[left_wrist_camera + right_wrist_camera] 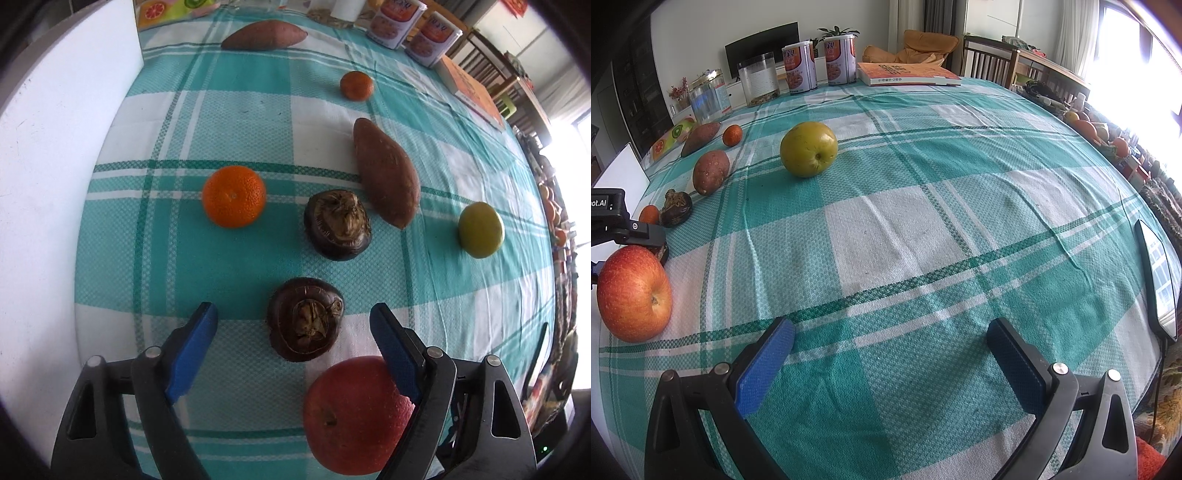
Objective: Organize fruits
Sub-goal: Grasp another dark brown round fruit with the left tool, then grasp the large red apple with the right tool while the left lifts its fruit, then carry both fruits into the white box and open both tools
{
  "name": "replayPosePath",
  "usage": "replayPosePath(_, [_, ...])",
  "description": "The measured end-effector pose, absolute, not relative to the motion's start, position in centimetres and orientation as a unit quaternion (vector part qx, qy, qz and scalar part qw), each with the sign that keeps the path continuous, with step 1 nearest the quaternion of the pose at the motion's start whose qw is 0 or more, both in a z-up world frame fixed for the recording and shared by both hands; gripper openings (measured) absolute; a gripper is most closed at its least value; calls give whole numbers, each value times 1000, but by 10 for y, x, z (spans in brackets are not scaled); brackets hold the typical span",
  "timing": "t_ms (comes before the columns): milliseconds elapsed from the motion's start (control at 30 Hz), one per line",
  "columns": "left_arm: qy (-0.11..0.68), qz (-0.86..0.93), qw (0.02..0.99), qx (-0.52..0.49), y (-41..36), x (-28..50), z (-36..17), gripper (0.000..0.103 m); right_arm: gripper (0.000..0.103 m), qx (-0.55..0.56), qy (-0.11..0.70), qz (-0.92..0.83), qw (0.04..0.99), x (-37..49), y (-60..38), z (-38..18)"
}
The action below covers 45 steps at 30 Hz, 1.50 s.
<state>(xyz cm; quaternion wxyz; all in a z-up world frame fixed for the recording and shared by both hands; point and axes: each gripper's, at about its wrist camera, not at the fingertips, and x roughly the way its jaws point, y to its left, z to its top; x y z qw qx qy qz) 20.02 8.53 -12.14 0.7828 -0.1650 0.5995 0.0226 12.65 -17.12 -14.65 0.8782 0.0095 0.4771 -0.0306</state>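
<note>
My left gripper (293,317) is open, low over the checked cloth, with a dark water chestnut (305,318) lying between its fingers, untouched. A red apple (356,413) lies under the right finger; it also shows in the right wrist view (634,293). Ahead lie a second water chestnut (338,225), an orange (234,196), a sweet potato (386,171), a small tangerine (357,85), another sweet potato (264,36) and a green apple (481,229). My right gripper (890,332) is open and empty over bare cloth, the green apple (809,148) far ahead.
A white board (55,184) stands along the left of the table. Tins (820,62), clear jars (759,79) and a book (908,74) stand at the far edge. A phone (1158,280) lies at the right edge. More fruit (1093,129) is piled beyond the table.
</note>
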Motion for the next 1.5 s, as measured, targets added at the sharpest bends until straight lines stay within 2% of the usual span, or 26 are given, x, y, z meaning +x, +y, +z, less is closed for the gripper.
replayPosePath(33, [598,33,786,-154,85,199,-120,68,103,9,477,-31,878,126,-171,-147])
replayPosePath(67, [594,28,790,-151,84,198,-118,51,103,9,477,-31,878,126,-171,-146])
replayPosePath(100, [594,13,788,-162,85,197,-117,42,103,9,477,-31,878,126,-171,-146])
replayPosePath(333, [541,23,817,-197,105,170,-89,42,103,25,477,-22,878,124,-173,-144])
replayPosePath(500, [476,6,855,-206,111,135,-39,42,103,122,407,181,887,104,-160,-115])
replayPosePath(633, [446,-11,872,-203,109,107,-19,42,103,148,446,290,834,112,-103,-119])
replayPosePath(800, [433,-34,882,-186,103,77,-7,42,103,97,507,247,820,135,-32,-137])
replayPosePath(833, [429,-39,884,-183,104,70,-3,42,100,82,502,233,829,136,-26,-136])
replayPosePath(867, [426,-42,885,-181,105,63,-1,42,90,66,501,219,835,136,-21,-135])
replayPosePath(900, [424,-46,886,-181,106,56,2,42,58,52,504,201,838,137,-21,-135])
replayPosePath(1200, [417,-87,884,-195,123,0,22,42,59,271,507,249,779,120,-109,-137])
replayPosePath(1333, [403,-65,889,-207,151,-12,37,42,59,284,492,294,768,110,-102,-102])
replayPosePath(1500, [392,19,896,-205,205,-25,36,42,59,250,466,402,747,85,-32,-43])
